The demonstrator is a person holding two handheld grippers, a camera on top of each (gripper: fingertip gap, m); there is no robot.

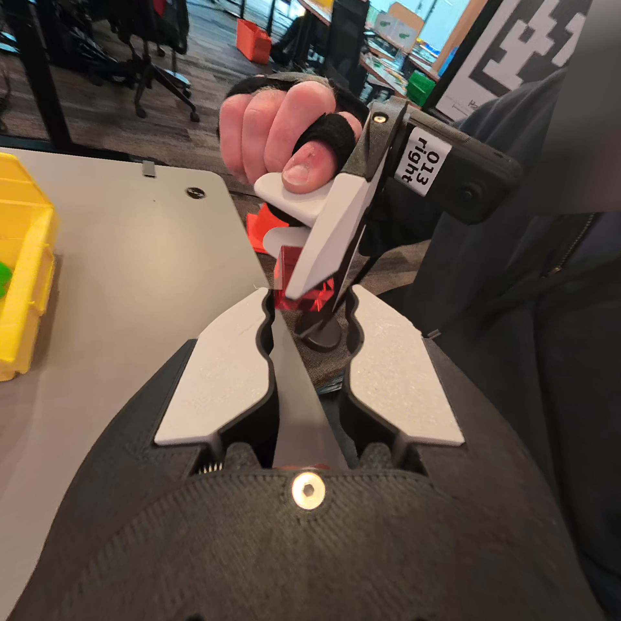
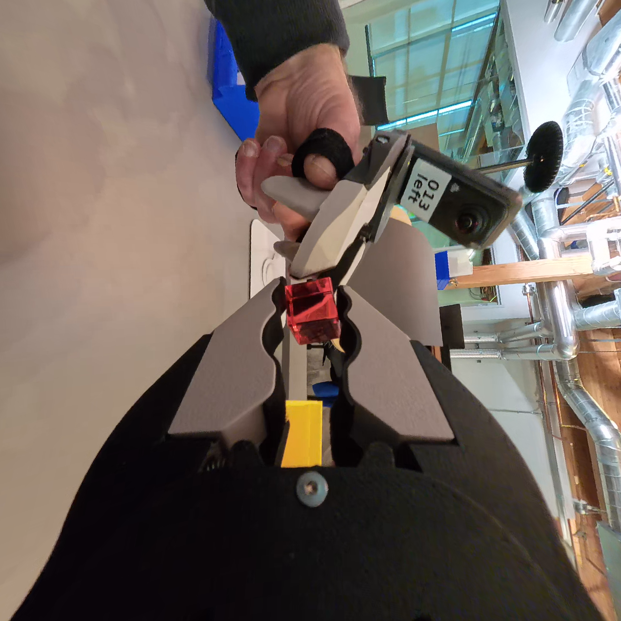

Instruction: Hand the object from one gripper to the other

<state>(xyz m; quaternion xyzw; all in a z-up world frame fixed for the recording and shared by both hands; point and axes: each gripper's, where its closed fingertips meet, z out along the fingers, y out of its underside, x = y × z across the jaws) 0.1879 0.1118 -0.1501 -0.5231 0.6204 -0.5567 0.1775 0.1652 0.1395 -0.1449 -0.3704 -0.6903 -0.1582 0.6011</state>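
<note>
A glossy, translucent red cube (image 2: 311, 312) sits pinched in the right hand-held gripper (image 2: 311, 295); the left hand-held gripper (image 1: 309, 293) gapes beside it.

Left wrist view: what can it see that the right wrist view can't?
Only the left wrist view shows the orange box on the floor, the office chair and the black-and-white patterned board. Only the right wrist view shows the blue bin and the silver pipes. Both show the red cube, pinched by the right gripper, with the left gripper open right at it.
</note>
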